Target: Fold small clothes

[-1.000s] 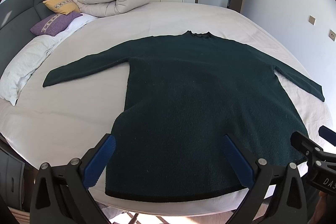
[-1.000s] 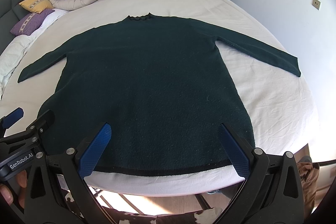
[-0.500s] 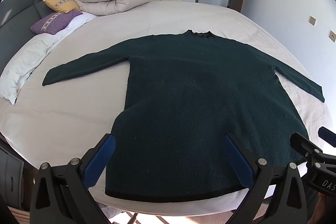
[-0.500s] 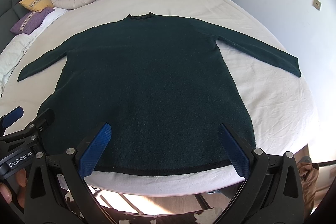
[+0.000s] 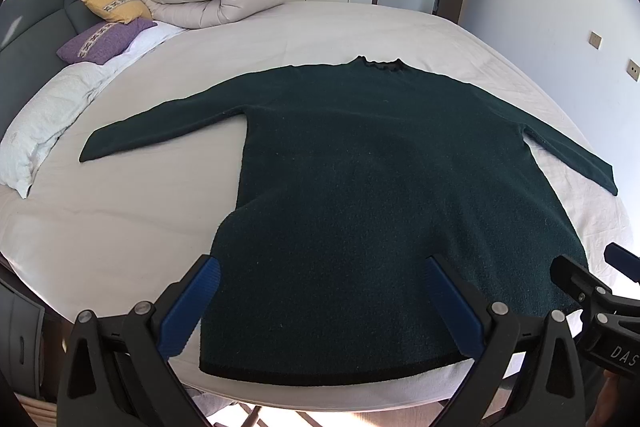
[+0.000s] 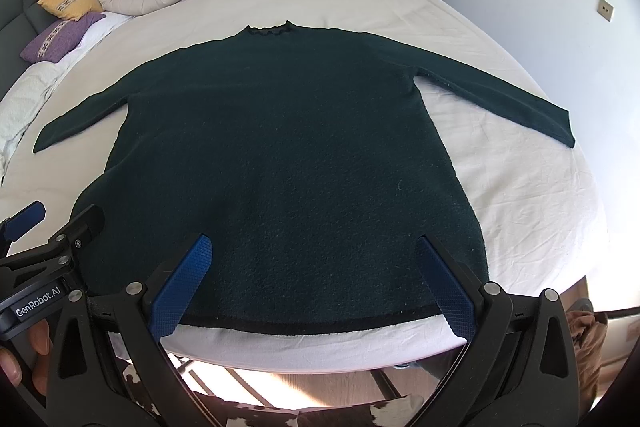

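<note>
Hardly moved since before — left gripper (image 5: 320, 301) and right gripper (image 6: 316, 281), jaws wide and empty, above near bed (image 5: 120, 227) edge; green sweater (image 5: 380, 187) flat, unfolded — folding not started.

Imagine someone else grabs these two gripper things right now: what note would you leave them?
Left gripper: open, empty, hovering over the near hem.
Right gripper: open, empty, also near the hem, beside the left one.
Dark green sweater: lies flat on the white bed sheet, neck away from you, both sleeves spread out to the sides, hem at the near bed edge.
Done: sweater laid out; no fold visible.
Left: all the folding. Probably bring each sleeve in across the body first, then fold the hem up toward the neck.
</note>
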Demonstrator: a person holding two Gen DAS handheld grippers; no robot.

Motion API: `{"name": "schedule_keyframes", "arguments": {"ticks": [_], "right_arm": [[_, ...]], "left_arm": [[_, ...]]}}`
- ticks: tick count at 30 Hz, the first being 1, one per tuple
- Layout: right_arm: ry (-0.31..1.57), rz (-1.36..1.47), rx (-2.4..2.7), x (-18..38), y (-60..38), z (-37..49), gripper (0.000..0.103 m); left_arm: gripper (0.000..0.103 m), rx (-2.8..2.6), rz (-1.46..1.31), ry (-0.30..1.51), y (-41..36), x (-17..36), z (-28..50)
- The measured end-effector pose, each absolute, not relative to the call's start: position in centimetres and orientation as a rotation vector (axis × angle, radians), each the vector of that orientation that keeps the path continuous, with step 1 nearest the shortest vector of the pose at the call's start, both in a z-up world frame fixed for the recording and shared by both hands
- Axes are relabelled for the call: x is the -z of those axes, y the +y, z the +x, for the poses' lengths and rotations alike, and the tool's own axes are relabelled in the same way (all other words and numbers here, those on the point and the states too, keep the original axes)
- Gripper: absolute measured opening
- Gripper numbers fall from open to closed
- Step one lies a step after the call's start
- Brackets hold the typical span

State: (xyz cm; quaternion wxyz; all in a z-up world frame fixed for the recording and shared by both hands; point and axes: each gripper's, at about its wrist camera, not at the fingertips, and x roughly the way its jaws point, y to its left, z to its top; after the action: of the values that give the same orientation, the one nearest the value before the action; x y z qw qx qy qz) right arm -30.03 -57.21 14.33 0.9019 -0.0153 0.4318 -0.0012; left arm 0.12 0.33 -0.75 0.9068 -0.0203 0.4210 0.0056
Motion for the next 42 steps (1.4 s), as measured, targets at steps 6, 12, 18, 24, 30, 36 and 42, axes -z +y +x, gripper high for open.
{"name": "schedule_keyframes", "arguments": {"ticks": [6,12,18,24,30,36,42], "right_arm": [[0.897,-0.032,0.002,-14.1,-57.0,-30.0,0.103],[0.898,-0.033,0.002,-13.9,-56.8,-29.9,0.103],[0.9,-0.035,0.003,-13.7,-56.7,-29.9,0.103],[0.904,-0.037,0.004,-13.3,-56.4,-29.9,0.103],[0.906,-0.037,0.005,-13.2,-56.4,-29.9,0.103],[0.909,-0.038,0.006,-13.0,-56.2,-29.9,0.103],[0.918,-0.046,0.011,-12.7,-55.9,-29.8,0.103]], "left_arm": [[0.103,-0.01,-0.043,0.872,0.3,0.9,0.2],[0.103,-0.01,-0.045,0.873,0.3,0.9,0.2],[0.103,-0.008,-0.049,0.877,0.4,1.1,0.1],[0.103,-0.005,-0.051,0.877,0.3,1.2,0.1],[0.103,-0.003,-0.056,0.879,0.5,1.4,0.1],[0.103,0.006,-0.068,0.885,0.7,1.6,0.2],[0.103,0.026,-0.078,0.876,1.1,1.8,0.4]]}}
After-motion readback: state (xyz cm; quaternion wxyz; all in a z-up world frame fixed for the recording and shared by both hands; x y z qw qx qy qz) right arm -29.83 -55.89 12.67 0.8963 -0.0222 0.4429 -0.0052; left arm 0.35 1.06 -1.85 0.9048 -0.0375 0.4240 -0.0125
